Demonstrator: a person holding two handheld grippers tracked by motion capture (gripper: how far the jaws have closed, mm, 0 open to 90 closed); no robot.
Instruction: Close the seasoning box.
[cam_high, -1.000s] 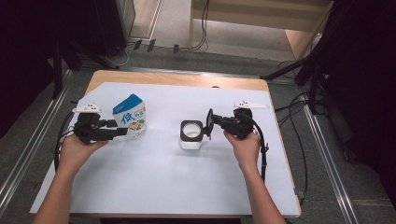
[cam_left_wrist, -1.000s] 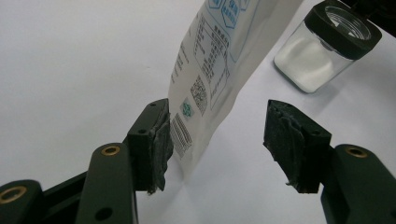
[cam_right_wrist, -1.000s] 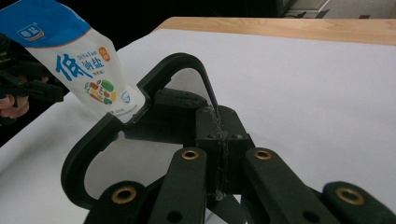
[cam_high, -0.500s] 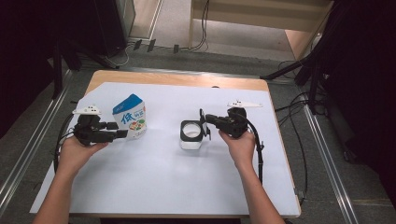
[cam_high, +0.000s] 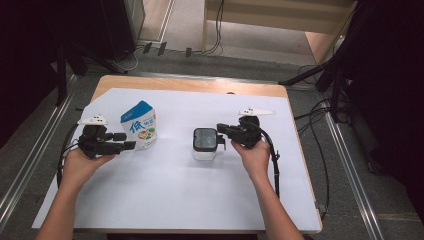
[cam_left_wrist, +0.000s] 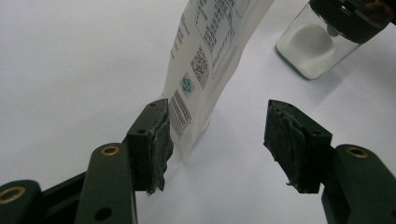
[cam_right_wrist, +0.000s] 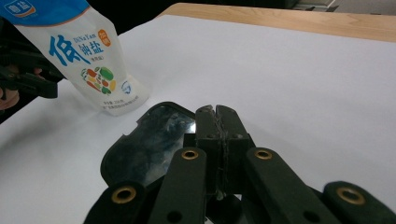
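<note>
A white and blue salt bag (cam_high: 139, 125) stands upright on the left of the white sheet. My left gripper (cam_high: 128, 141) is open at its base; the bag's lower corner (cam_left_wrist: 205, 60) lies just ahead of the jaws, close to the left pad (cam_left_wrist: 161, 140). A clear jar (cam_high: 205, 145) of white powder with a black lid stands mid-table. My right gripper (cam_high: 220, 134) is shut with nothing between its jaws, its tips (cam_right_wrist: 216, 114) over the right edge of the jar's lid (cam_right_wrist: 149, 140), which lies flat. The bag (cam_right_wrist: 88, 56) and the jar (cam_left_wrist: 317, 46) also show farther off.
The white sheet (cam_high: 175, 200) covers most of a wooden table whose bare far edge (cam_high: 200, 85) shows at the back. Cables trail from both grippers off the table's sides. Metal rails run along the floor on both sides.
The jar's flip lid stood up a second ago and now lies flat. My right gripper has moved left over the jar. The left gripper and the bag have stayed put.
</note>
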